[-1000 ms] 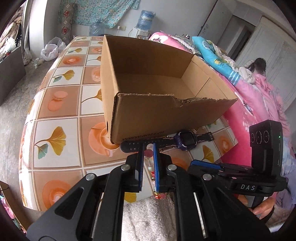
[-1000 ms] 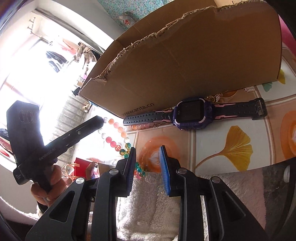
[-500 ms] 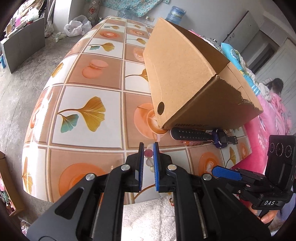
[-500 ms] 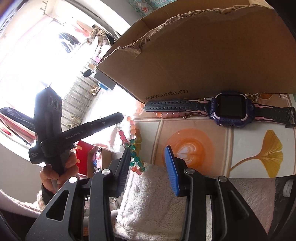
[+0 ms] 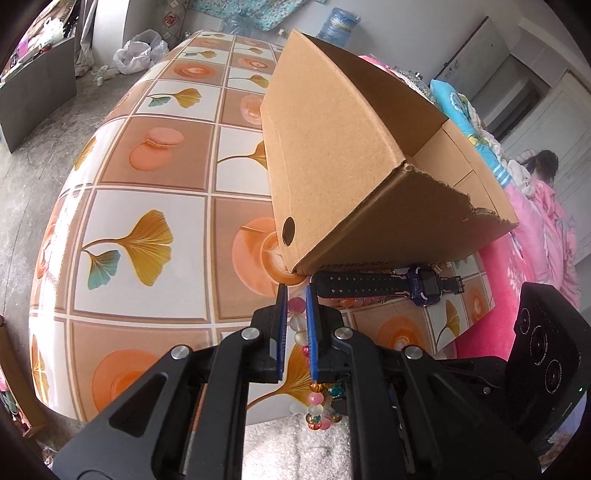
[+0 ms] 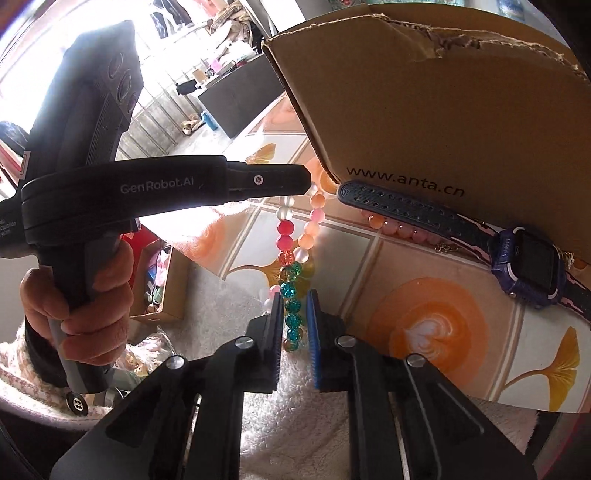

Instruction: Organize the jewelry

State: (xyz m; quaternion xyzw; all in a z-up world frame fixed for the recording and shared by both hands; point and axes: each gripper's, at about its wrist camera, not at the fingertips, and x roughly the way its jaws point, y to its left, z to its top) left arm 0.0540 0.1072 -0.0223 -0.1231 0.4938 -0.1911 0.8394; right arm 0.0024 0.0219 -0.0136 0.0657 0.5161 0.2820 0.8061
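Bead necklace [image 6: 291, 254] is now pinched by both: right gripper [image 6: 294, 301] just closed, left gripper [image 5: 295, 295] stays clamped.

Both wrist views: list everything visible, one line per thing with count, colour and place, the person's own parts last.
Cardboard box: one, brown, open-topped with a torn rim, on the table.
Watch: one, purple case with dark strap, flat along the box's printed wall.
Bead string: one, pink, orange, white and teal beads, running from the box corner off the table edge.
Table: one, tiled cloth with ginkgo leaves and orange cups.
Water jug: one, blue, far by the wall.
Plastic bag: one, white, on the floor.
Bedding: pink, right of the table.
Left tool: shut on the bead string's pale end.
Right tool: just closing on the teal beads.
Hand: one, gripping the left tool's handle.
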